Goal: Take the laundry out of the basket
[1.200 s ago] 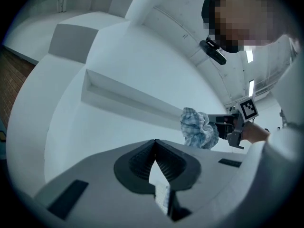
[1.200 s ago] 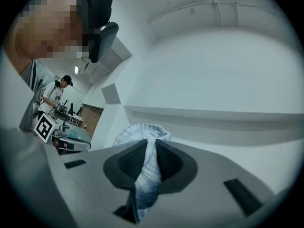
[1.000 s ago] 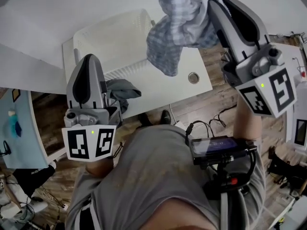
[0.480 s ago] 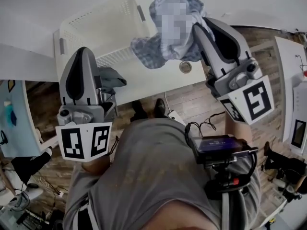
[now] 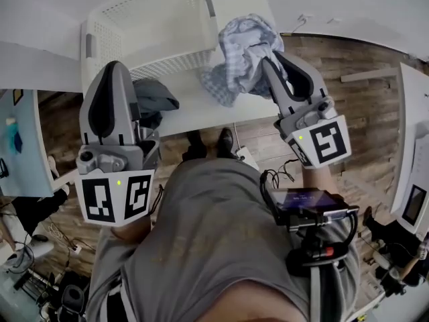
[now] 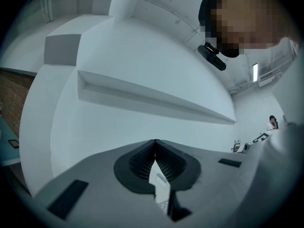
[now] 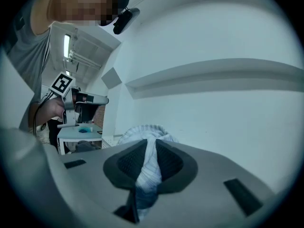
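A white laundry basket stands on the white table, and no laundry shows inside it in the head view. My right gripper is shut on a pale blue checked garment that hangs bunched over the table's right end, just right of the basket. In the right gripper view the same cloth is pinched between the jaws of the right gripper. A dark grey garment lies on the table in front of the basket. My left gripper is shut and empty, held near the dark garment; the left gripper points at a white wall.
Wooden floor lies to the right of the table and under it. A pale blue table stands at the left, and another white surface at the far right. Cables run on the floor near the person's feet.
My right gripper has come down and toward the table's near right with the checked garment, which now bunches lower. The view has shifted; the left gripper stays shut near the dark garment.
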Demonstrator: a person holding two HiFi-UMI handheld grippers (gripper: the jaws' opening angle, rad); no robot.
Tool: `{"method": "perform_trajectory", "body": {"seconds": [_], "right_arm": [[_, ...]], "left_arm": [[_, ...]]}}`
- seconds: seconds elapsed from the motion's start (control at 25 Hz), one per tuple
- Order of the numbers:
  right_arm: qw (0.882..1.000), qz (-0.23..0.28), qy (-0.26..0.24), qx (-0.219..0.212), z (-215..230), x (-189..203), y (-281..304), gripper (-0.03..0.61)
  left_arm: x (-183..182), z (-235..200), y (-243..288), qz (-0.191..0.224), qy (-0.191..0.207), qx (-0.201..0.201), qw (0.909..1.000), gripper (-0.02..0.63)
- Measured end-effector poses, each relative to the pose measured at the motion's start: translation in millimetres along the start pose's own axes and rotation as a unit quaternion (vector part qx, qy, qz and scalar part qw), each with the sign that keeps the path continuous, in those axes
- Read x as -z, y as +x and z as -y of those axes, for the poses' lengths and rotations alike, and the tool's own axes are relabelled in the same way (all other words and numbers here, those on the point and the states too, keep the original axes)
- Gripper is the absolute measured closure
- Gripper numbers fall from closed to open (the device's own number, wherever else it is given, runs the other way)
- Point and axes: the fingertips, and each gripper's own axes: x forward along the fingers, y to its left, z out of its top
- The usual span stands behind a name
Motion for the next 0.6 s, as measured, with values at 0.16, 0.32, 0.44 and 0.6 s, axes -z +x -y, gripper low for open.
{"method": "perform_trajectory", "body": {"seconds": [0.16,0.32,0.44,0.6], "right_arm": [[1.0,-0.03,0.002,0.003,-6,46,17,0.517],[0.998,-0.057,0.004,0.01,-9,84,21,0.515],[0.997,-0.069,0.018,0.006,-12,110,26,0.512],[0.994,-0.102,0.031,0.006,-13,153,35,0.509]], "left_arm": [[7,-10,4,-0.009,0.003,-0.005,0.9999,0.604],[10,-7,6,-0.017,0.006,-0.005,0.9998,0.604],[13,-9,10,-0.023,0.008,-0.007,0.9997,0.604],[25,-12,15,-0.041,0.007,-0.007,0.9991,0.604]]}}
